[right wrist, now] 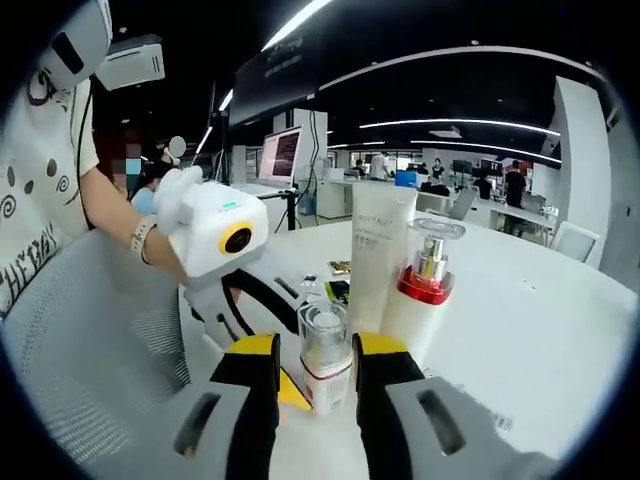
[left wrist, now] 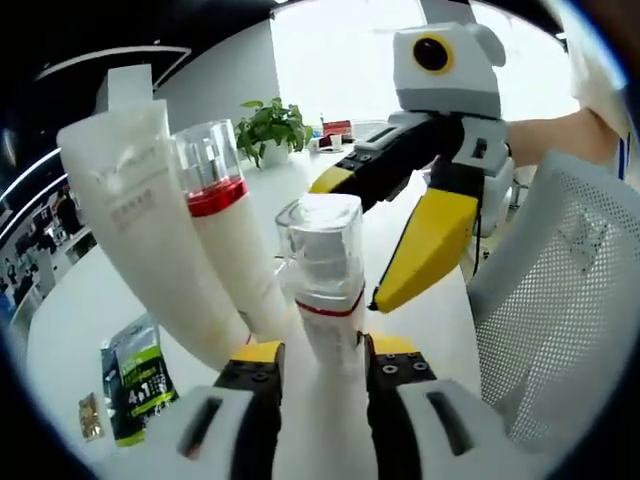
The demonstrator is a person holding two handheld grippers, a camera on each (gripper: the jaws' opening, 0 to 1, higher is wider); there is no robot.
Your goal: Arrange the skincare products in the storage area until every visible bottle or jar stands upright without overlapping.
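Observation:
A small white bottle (left wrist: 326,300) with a clear cap and a red band stands upright on the white table (left wrist: 80,300), and my left gripper (left wrist: 325,350) is shut on its body. My right gripper (left wrist: 350,245) comes in from the upper right and is open, one yellow-tipped jaw on each side of the bottle's cap. In the right gripper view the same bottle (right wrist: 325,355) sits in the gap of my right gripper (right wrist: 317,348), with the left gripper (right wrist: 275,345) reaching in low from the left. Just behind it stand a tall white tube (left wrist: 140,230) (right wrist: 378,260) and a red-collared pump bottle (left wrist: 222,220) (right wrist: 425,285).
A green and black sachet (left wrist: 135,380) and a small gold packet (left wrist: 90,415) lie flat on the table to the left. A mesh chair (left wrist: 570,300) (right wrist: 100,340) stands at the table's edge. A potted plant (left wrist: 272,130) is at the far end. The table (right wrist: 540,330) stretches bare to the right.

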